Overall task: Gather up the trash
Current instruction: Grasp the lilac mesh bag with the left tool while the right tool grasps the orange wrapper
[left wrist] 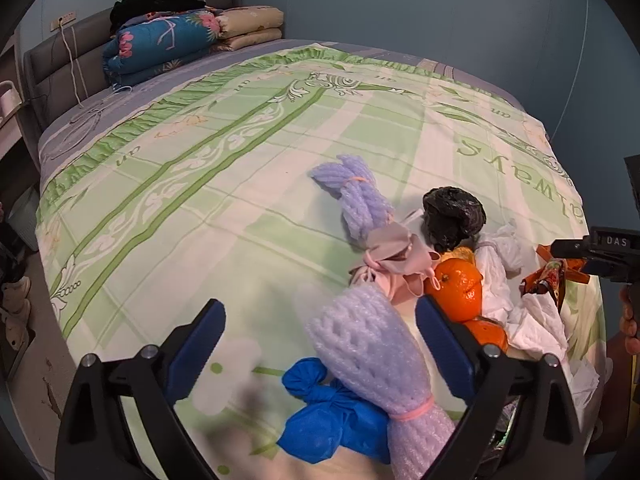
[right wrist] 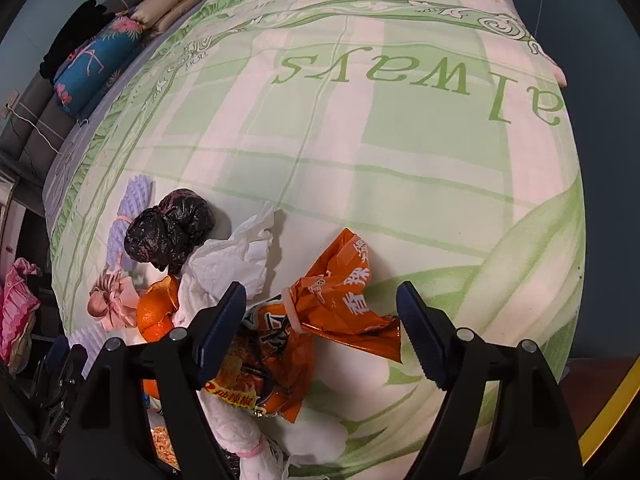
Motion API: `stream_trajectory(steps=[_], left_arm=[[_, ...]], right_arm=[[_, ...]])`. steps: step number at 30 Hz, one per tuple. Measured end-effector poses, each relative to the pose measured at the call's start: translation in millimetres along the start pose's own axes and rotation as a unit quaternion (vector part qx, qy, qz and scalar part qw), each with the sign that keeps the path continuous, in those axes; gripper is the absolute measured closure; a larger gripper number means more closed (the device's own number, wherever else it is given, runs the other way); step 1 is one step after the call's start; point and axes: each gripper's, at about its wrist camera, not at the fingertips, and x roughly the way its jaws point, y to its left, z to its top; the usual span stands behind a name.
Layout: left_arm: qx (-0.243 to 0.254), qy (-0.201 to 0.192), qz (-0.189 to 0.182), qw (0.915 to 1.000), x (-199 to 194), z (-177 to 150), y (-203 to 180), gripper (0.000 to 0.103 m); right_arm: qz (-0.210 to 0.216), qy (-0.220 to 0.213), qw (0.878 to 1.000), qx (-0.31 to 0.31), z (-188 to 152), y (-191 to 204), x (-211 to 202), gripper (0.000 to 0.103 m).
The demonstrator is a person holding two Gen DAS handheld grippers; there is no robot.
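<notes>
A pile of trash lies on the green-and-white bedspread (left wrist: 224, 208). My left gripper (left wrist: 320, 344) is open, its blue fingers on either side of a lavender foam net sleeve (left wrist: 368, 352) tied with a pink band, above a knotted blue bag (left wrist: 328, 420). Beyond lie a second lavender foam sleeve (left wrist: 356, 204), a pink cloth bundle (left wrist: 396, 260), a black crumpled bag (left wrist: 452, 216), oranges (left wrist: 460, 288) and white tissue (left wrist: 504, 256). My right gripper (right wrist: 320, 328) is open over an orange snack wrapper (right wrist: 332, 300). The black bag (right wrist: 168, 228), tissue (right wrist: 228, 260) and orange (right wrist: 154, 316) lie to its left.
Folded quilts (left wrist: 160, 44) and pillows (left wrist: 252, 24) are stacked at the headboard (left wrist: 44, 64). The bed's edge drops off on the left toward the floor and shoes (left wrist: 16, 300). A blue wall (left wrist: 440, 8) stands behind. Pink fabric (right wrist: 16, 304) hangs at the far left.
</notes>
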Motion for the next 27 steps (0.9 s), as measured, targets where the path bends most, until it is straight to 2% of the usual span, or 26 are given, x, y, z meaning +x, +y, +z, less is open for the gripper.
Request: stream_trajectory(steps=[1, 4, 6, 9, 10, 11, 12, 13, 21, 22, 27], left_arm=[[0.001, 0.003, -0.004, 1.0, 2, 0, -1, 0.019], [0.0, 0.013, -0.023, 0.9996, 8, -1, -4, 0.036], [0.002, 0.023, -0.037, 0.9991, 10, -3, -6, 0.055], [0.005, 0.023, -0.053, 0.9983, 9, -7, -9, 0.068], [0.006, 0.021, -0.056, 0.9982, 8, -8, -10, 0.07], [0.006, 0.018, -0.06, 0.998, 6, -8, -10, 0.073], [0.005, 0.015, -0.064, 0.9978, 5, -9, -10, 0.074], [0.004, 0.014, -0.066, 0.9977, 4, -8, -8, 0.076], [-0.016, -0.008, -0.087, 0.9961, -19, -7, 3, 0.078], [-0.018, -0.013, -0.088, 0.9959, -23, -7, 4, 0.078], [-0.037, -0.032, -0.089, 0.9948, -44, -4, 15, 0.078]], right_arm=[[-0.004, 0.0, 1.0, -0.003, 1, 2, 2, 0.031], [-0.007, 0.002, 1.0, -0.003, 2, 3, 6, 0.034], [-0.002, 0.005, 1.0, -0.002, 1, 4, 7, 0.042], [0.004, 0.008, 1.0, -0.006, 0, 5, 8, 0.049], [0.011, 0.01, 1.0, -0.007, -1, 5, 8, 0.052], [0.017, 0.01, 1.0, -0.007, -2, 5, 7, 0.063], [0.02, 0.011, 1.0, -0.007, -3, 6, 7, 0.063], [0.022, 0.01, 1.0, -0.011, -3, 7, 6, 0.069], [0.029, -0.025, 0.998, -0.041, -12, 20, -16, 0.078], [0.03, -0.03, 0.998, -0.044, -12, 20, -20, 0.082], [0.028, -0.06, 0.996, -0.06, -19, 25, -44, 0.082]])
